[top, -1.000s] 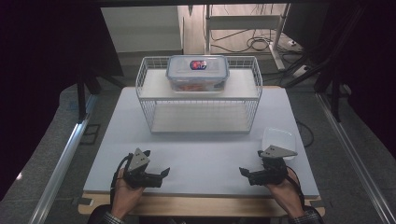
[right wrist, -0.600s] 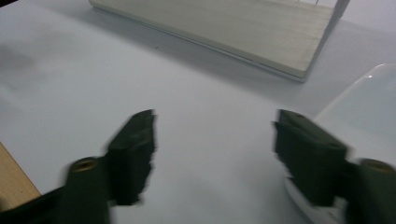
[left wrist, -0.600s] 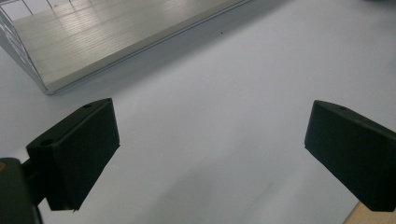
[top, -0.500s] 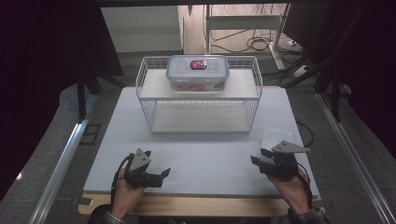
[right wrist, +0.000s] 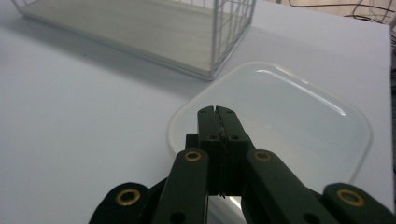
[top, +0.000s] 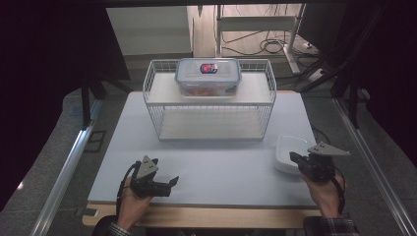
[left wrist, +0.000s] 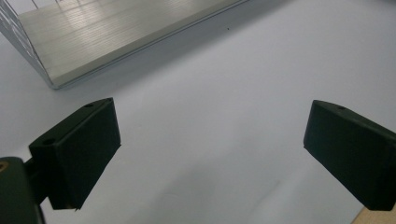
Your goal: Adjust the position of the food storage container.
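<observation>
White table [top: 206, 167] surface carries all items; dark surroundings hide the room's sides. Near left: left gripper [top: 169, 184] rests low over bare table, jaws spread wide, nothing between them. Near right: right gripper [top: 294, 158] has jaws pressed together, empty, tips over the near edge of a shallow white plate [top: 284, 150]; the gripper covers part of the plate. Plate holds nothing. Farther, centre: wire rack [top: 209, 101] with two shelves. Top shelf carries a lidded clear box [top: 208, 76]; orange contents inside are hard to make out.
</observation>
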A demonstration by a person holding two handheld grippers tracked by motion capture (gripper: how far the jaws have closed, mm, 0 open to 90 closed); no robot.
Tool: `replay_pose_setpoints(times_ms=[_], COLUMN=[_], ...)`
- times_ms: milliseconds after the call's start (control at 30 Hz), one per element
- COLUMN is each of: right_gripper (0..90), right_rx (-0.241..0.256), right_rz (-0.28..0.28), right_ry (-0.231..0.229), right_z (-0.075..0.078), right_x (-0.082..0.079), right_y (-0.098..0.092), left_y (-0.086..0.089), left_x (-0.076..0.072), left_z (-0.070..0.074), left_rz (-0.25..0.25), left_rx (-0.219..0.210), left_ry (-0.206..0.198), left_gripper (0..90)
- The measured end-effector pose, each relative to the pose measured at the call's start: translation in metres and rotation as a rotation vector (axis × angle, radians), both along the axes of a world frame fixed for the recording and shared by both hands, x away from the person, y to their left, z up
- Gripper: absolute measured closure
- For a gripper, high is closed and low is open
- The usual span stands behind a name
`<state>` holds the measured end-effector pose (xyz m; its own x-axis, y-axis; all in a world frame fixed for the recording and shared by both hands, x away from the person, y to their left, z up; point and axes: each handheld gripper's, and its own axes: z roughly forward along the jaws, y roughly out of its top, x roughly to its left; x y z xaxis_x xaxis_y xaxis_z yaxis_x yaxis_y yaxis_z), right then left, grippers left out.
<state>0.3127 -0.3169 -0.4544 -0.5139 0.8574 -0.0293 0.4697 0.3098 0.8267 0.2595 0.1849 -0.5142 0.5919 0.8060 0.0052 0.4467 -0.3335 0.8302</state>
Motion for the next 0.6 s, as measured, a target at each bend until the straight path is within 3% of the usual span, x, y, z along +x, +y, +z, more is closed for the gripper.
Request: replay_pose_setpoints(times_ms=[600], right_gripper=[89.2], right_rx=[0.002], right_rz=[-0.160], right_ry=[-0.009], right_z=[-0.007], right_x=[0.041], right_y=[-0.047], left_y=[0.000], left_x=[0.002], left_z=[-0.002], left_rz=[0.011], left_rx=[-0.004], left_ry=[0.013], left_gripper=[4.0])
